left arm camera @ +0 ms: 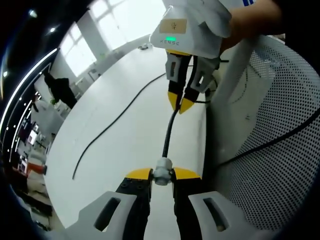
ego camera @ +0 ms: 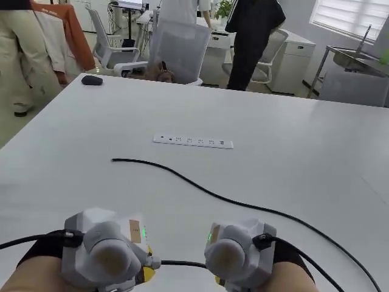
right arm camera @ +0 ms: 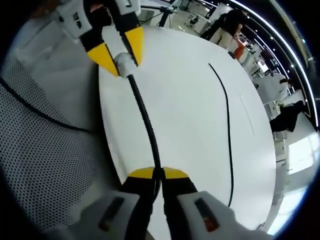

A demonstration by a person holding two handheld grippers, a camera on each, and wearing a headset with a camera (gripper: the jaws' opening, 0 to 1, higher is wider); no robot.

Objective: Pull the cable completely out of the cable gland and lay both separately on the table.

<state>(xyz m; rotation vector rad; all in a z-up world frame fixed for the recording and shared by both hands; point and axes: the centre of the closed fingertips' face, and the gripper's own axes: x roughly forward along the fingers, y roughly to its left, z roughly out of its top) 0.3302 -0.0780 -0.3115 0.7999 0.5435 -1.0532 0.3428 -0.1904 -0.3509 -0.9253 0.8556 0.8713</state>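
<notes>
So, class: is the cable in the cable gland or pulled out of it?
In. The cable enters the cable gland held in the left gripper, with no gap; the right gripper is shut on the cable.

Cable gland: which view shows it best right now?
Left gripper view: the cable gland sits close and centred, clamped in the left gripper, cable entering it. Right gripper view shows it smaller, near the top. Head view mostly hides it behind the left gripper.

We are in an office: upper part of the head view shows mesh chairs (ego camera: 176,52), desks (ego camera: 292,58), window blinds (ego camera: 346,18), people standing beyond our white table (ego camera: 273,140).
</notes>
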